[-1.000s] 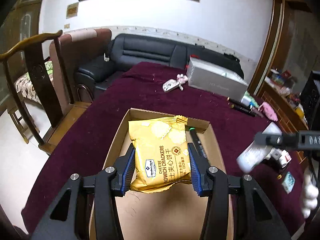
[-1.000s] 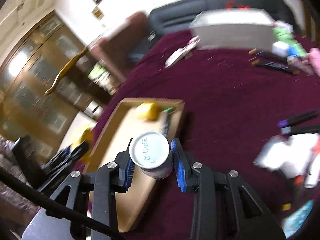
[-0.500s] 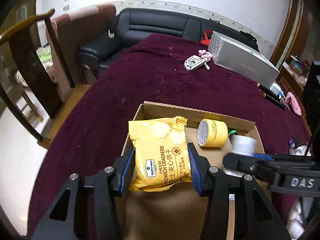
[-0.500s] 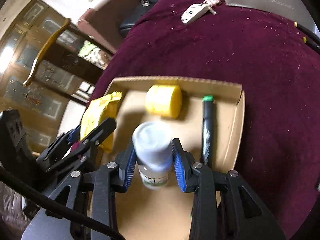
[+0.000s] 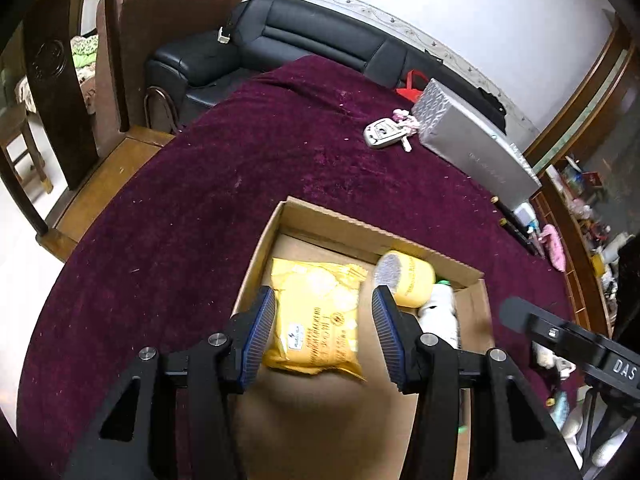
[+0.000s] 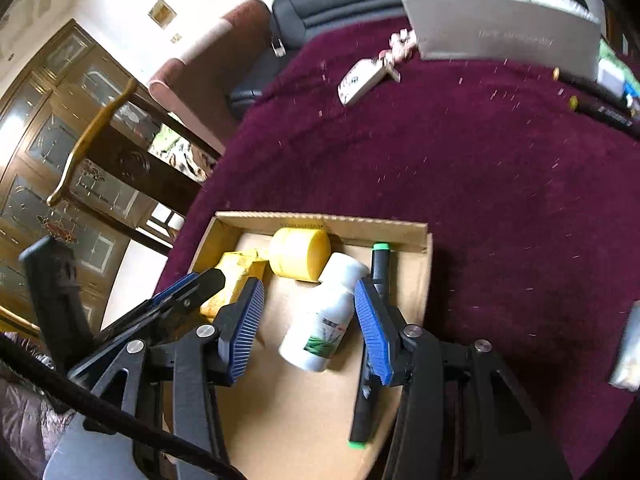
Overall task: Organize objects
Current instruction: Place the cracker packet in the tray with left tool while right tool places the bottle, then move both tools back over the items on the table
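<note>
Right gripper [image 6: 308,322] opening, white bottle [image 6: 324,316] lying loose between its pads in the box [image 6: 352,228]. Left gripper [image 5: 324,334] spread around the cracker pack [image 5: 316,320], apparently not pinching. Step: dropping items. Next: lift clear. Box holds one bottle, pack, yellow jar [image 6: 300,254], marker [image 6: 370,344].

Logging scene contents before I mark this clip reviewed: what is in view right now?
cardboard box: one, brown, on the maroon tablecloth
cracker packet: one, yellow, in the box, between the left pads
yellow jar: one, lying by the box's far wall
white bottle: one, lying in the box
marker: one, black with green ends, in the box
silver box: one, far side
key fob: one, white, beside it
left gripper: black, blue pads
right gripper: jaws opening, clear of the bottle
</note>
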`<control>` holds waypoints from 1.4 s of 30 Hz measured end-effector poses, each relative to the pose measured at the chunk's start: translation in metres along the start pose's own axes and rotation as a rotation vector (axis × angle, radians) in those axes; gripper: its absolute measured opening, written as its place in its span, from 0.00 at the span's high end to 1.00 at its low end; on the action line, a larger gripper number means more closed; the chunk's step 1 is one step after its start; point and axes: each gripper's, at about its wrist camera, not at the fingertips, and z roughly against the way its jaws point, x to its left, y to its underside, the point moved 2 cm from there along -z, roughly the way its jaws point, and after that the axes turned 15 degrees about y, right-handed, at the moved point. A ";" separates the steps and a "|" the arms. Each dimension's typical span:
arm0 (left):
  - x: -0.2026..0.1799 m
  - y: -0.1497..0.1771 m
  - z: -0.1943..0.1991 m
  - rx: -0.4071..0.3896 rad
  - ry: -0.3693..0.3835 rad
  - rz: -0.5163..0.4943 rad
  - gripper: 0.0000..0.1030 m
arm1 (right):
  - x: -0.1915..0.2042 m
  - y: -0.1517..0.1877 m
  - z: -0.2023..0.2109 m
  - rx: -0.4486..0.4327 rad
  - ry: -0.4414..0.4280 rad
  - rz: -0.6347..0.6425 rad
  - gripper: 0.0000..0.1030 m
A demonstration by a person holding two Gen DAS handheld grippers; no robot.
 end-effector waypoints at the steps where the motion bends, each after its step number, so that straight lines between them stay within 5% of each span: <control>1: -0.004 0.001 0.006 -0.005 0.007 -0.001 0.57 | -0.002 0.003 0.011 -0.020 -0.002 0.007 0.55; 7: -0.056 0.015 0.040 -0.060 0.120 -0.060 0.55 | -0.057 0.032 0.076 -0.142 0.038 -0.040 0.50; 11: -0.115 0.038 0.053 -0.047 0.229 -0.138 0.45 | -0.126 0.068 0.131 -0.242 0.091 -0.149 0.49; 14: -0.161 0.059 0.041 0.029 0.329 -0.191 0.43 | -0.189 0.104 0.168 -0.320 0.180 -0.273 0.29; 17: -0.199 0.082 0.013 0.123 0.382 -0.237 0.43 | -0.250 0.136 0.187 -0.325 0.261 -0.397 0.27; 21: -0.227 0.105 -0.033 0.233 0.341 -0.275 0.44 | -0.297 0.161 0.193 -0.312 0.277 -0.507 0.27; 25: -0.232 0.123 -0.063 0.330 0.315 -0.219 0.44 | -0.305 0.158 0.187 -0.307 0.233 -0.519 0.27; 30: -0.228 0.129 -0.061 0.292 0.300 -0.178 0.44 | -0.281 0.102 0.158 -0.285 0.053 -0.427 0.27; 34: -0.210 0.129 -0.050 0.244 0.296 -0.116 0.44 | -0.263 0.051 0.120 -0.257 0.089 -0.326 0.28; 38: -0.189 0.122 -0.035 0.191 0.287 -0.070 0.44 | -0.246 0.037 0.073 -0.114 0.110 -0.239 0.27; 42: -0.182 0.116 -0.030 0.153 0.278 -0.083 0.44 | -0.212 0.054 0.082 -0.043 -0.246 -0.164 0.27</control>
